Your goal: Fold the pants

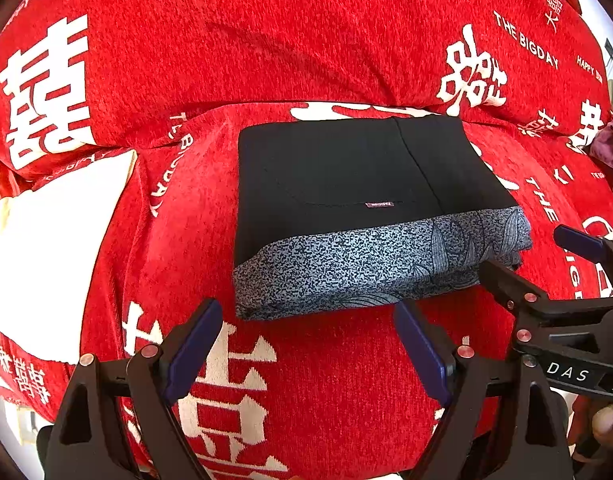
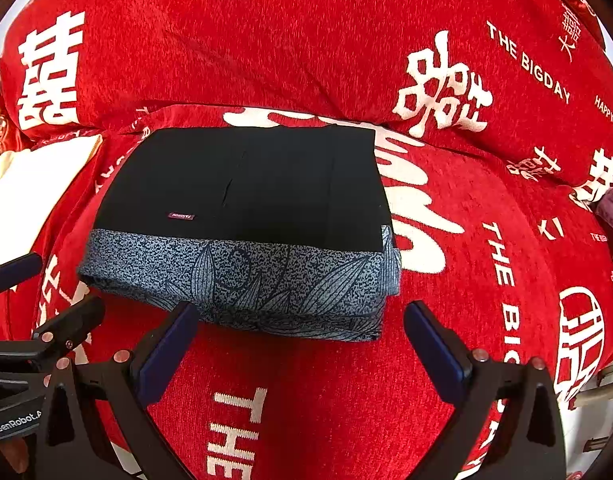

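Red chenille sofa cover (image 1: 326, 360) printed with white double-happiness characters and English wedding phrases fills both views, draped over a seat and a backrest. Nearest the cameras, the left gripper (image 1: 308, 344) of black plastic with dark blue pads hangs over bare cover, its jaws spread wide with nothing between them. The right gripper (image 2: 302, 344), of the same build, also stands with jaws apart and empty; in the left wrist view it shows at the right edge, one black finger tip just at the pants' near right corner, though contact cannot be told. Just beyond both sets of fingertips lies the pair of pants (image 1: 346, 184), folded into a compact rectangle on the seat: black fabric on top with a small sewn label, and a grey-blue speckled band with leaf outlines along the near edge. Left of the pants sits a white cushion (image 1: 54, 248). Farther back rises the covered backrest, and a bit of purple cloth (image 1: 610, 148) shows at the far right.
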